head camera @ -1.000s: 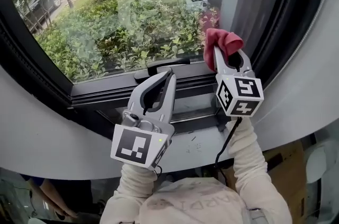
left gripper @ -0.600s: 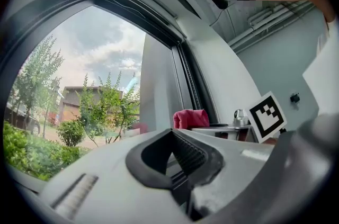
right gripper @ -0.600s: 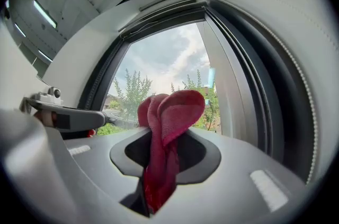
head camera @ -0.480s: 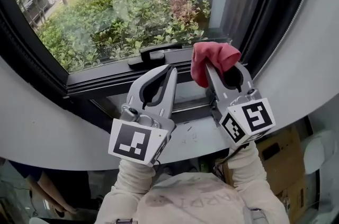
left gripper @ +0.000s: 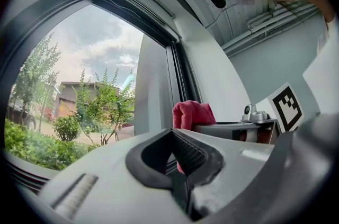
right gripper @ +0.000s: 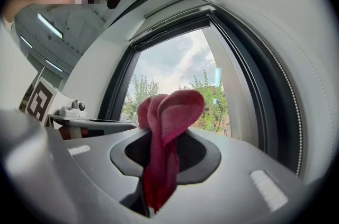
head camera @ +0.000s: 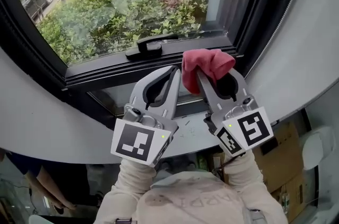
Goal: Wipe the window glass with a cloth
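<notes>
A red cloth (head camera: 205,64) (right gripper: 164,133) is bunched in my right gripper (head camera: 204,73), whose jaws are shut on it; the cloth hangs clear of the window glass (head camera: 122,8), just below the frame's lower right corner. The left gripper (head camera: 174,72) sits beside it on the left, jaws shut with nothing between them, tips near the lower window frame (head camera: 127,75). In the left gripper view the cloth (left gripper: 192,113) shows past my closed jaws, with the right gripper's marker cube (left gripper: 286,106) beyond. The glass (right gripper: 177,82) fills the middle of the right gripper view.
A black window handle (head camera: 153,43) lies on the lower frame above both grippers. A white sill (head camera: 58,127) curves below the frame. Dark side frame (head camera: 259,11) rises at the right. Shrubs, trees and a parked car lie outside. Cardboard boxes (head camera: 280,157) sit low right.
The right gripper with the cloth has dropped from the glass's lower right area down and left, off the pane and close to the left gripper. The left gripper barely moved.
</notes>
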Demonstrator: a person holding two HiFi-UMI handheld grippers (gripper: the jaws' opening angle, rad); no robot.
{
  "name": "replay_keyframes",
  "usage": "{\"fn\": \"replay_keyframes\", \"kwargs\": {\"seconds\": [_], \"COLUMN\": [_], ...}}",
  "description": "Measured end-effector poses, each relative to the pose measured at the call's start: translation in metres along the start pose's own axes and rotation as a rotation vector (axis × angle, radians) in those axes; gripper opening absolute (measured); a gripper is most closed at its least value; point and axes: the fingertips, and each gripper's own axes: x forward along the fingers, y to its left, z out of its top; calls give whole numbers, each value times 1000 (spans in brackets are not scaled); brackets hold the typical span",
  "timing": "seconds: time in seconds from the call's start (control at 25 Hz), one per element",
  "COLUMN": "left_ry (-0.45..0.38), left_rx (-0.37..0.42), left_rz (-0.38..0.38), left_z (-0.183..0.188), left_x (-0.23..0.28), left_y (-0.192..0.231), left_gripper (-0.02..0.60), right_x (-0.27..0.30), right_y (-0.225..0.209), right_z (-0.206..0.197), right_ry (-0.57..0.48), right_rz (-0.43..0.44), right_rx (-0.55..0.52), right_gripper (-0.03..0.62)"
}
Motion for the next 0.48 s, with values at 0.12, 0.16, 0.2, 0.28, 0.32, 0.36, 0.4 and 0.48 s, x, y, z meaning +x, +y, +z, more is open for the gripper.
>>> {"fn": "replay_keyframes", "kwargs": {"seconds": [0.12, 0.16, 0.2, 0.28, 0.32, 0.36, 0.4, 0.48], "left_ry": [-5, -4, -1, 13, 17, 10, -2, -12], "left_rx": [4, 5, 5, 2, 2, 5, 11, 16], "left_rz": [6, 9, 14, 25, 28, 26, 21, 18], "left_z": [2, 2, 2, 2, 2, 3, 5, 7], "left_x": [-3, -4, -5, -7, -7, -8, -8, -9], "left_y": [1, 2, 3, 4, 5, 5, 4, 4], "left_gripper": [0, 0, 0, 0, 0, 0, 0, 0], "right_x": [0, 0, 0, 0, 0, 0, 0, 0], "right_y": [7, 9, 10, 12, 13, 14, 16, 18], "right_z": [2, 2, 2, 3, 3, 4, 4, 5], "right_ry": [-3, -4, -6, -9, -10, -11, -12, -14], "right_rz": [21, 26, 30, 37, 40, 43, 46, 51], "right_rx": [2, 4, 9, 17, 18, 18, 17, 18], "right_gripper": [123, 123, 123, 123, 123, 123, 122, 123]}}
